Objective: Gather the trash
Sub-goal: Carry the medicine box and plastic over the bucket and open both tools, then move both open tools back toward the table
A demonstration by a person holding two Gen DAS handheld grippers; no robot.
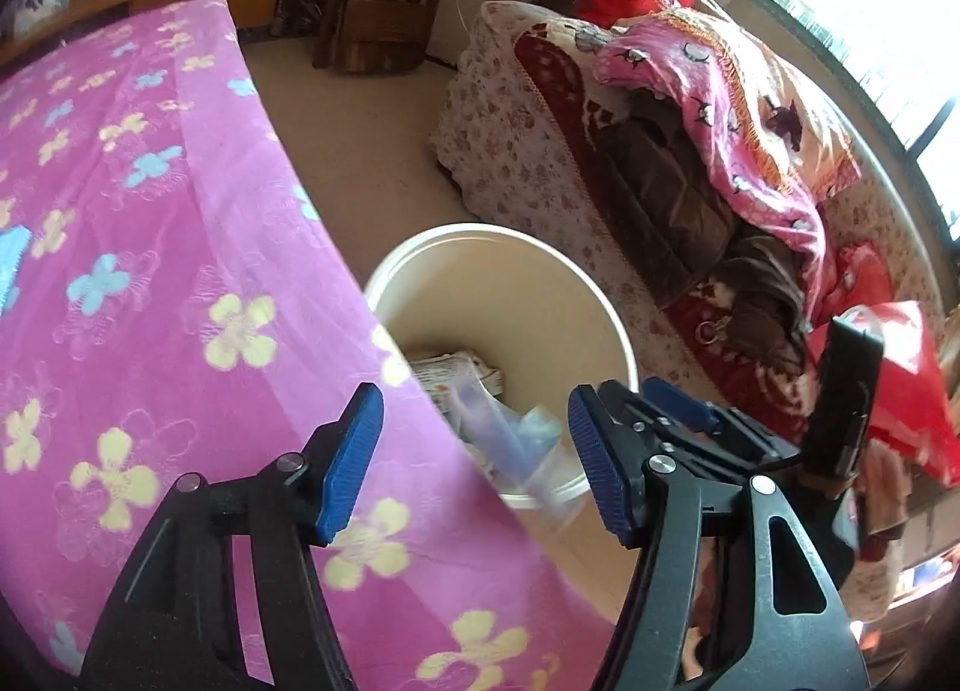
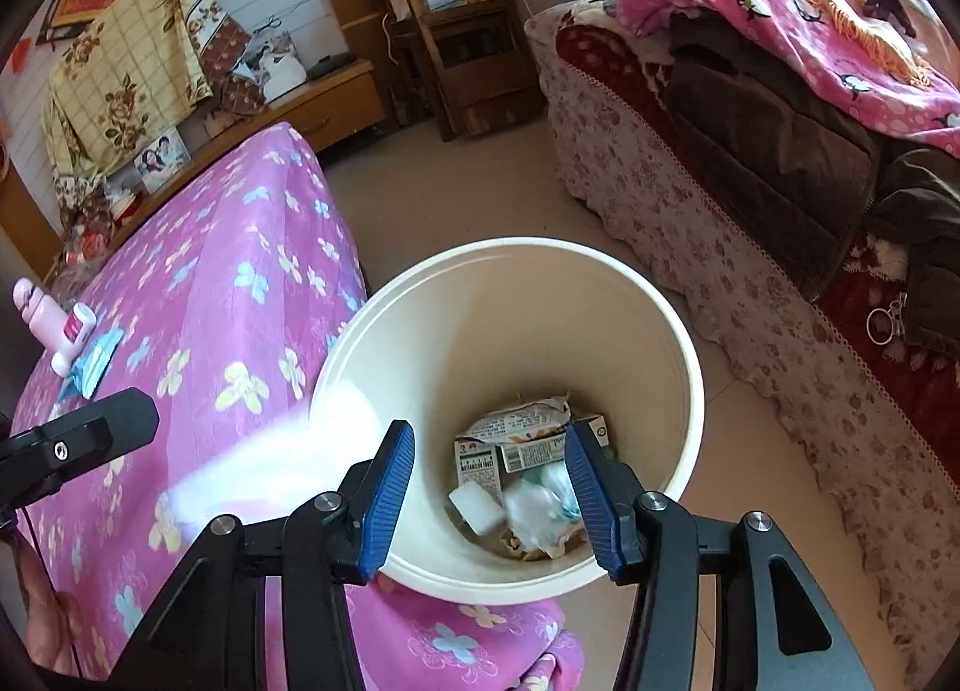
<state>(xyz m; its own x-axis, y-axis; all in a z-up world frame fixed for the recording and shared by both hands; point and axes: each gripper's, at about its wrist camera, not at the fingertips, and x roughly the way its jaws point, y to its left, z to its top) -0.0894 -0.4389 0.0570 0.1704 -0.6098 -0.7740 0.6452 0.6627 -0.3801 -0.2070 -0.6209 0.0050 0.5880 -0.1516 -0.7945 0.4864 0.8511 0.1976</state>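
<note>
A cream bucket (image 2: 684,343) stands on the floor beside the pink flowered bed (image 2: 198,295); it also shows in the left wrist view (image 1: 600,295). Inside lie paper cartons (image 2: 522,439), a white block (image 2: 477,505) and crumpled clear plastic (image 2: 540,511). My right gripper (image 2: 489,496) is open and empty above the bucket's mouth. My left gripper (image 1: 474,463) is open and empty over the bed's edge, next to the bucket; blurred plastic trash (image 1: 510,439) shows between its fingers. A blue wrapper (image 2: 93,361) and a pink bottle (image 2: 51,325) lie on the bed.
A sofa (image 2: 720,247) with floral cover, blankets and a dark jacket runs along the right. Red bags (image 1: 900,391) lie on it. Wooden shelves (image 2: 456,25) and a low cabinet (image 2: 324,103) stand at the back. A tiled floor strip (image 2: 468,199) lies between bed and sofa.
</note>
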